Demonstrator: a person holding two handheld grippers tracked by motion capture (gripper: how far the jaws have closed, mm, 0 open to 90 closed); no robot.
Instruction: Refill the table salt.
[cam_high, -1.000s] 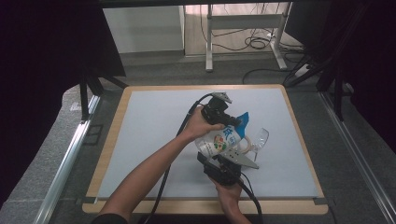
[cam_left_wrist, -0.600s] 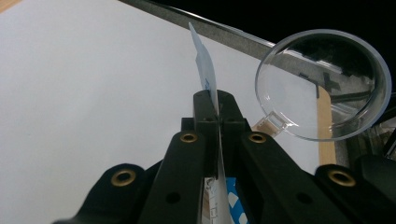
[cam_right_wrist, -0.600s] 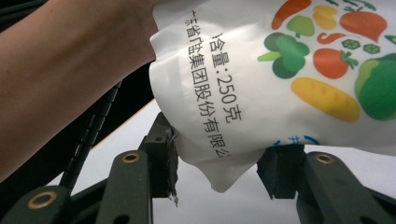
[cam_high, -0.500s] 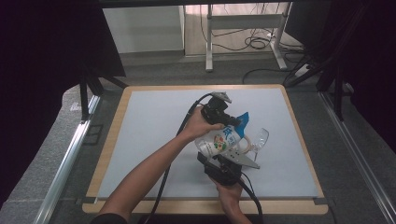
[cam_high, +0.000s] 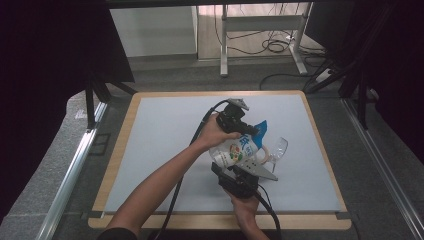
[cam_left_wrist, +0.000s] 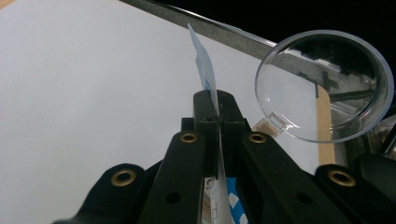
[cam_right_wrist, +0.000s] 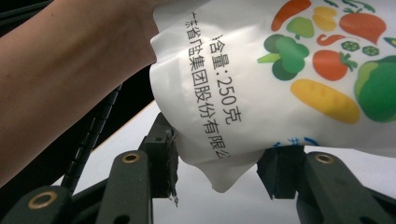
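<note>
The white pouch (cam_high: 235, 151), printed with vegetables and Chinese characters, hangs in the air over the near-right part of the worktop (cam_high: 165, 145), held between the two grippers. Its blue top edge (cam_left_wrist: 204, 70) is pinched flat between the closed jaws of the left gripper (cam_left_wrist: 217, 100), which the person's left hand (cam_high: 212, 132) grips from above. The pouch's lower corner (cam_right_wrist: 224, 179) hangs in the gap between the jaws of the right gripper (cam_right_wrist: 219, 170), which stand wide apart and do not press it. The right hand (cam_high: 245, 210) holds that gripper near the worktop's front edge. Just beside the pouch, on its right, is a clear plastic cup (cam_high: 277, 148) with a small tab at its rim (cam_left_wrist: 273, 123), its round mouth facing the left gripper view.
</note>
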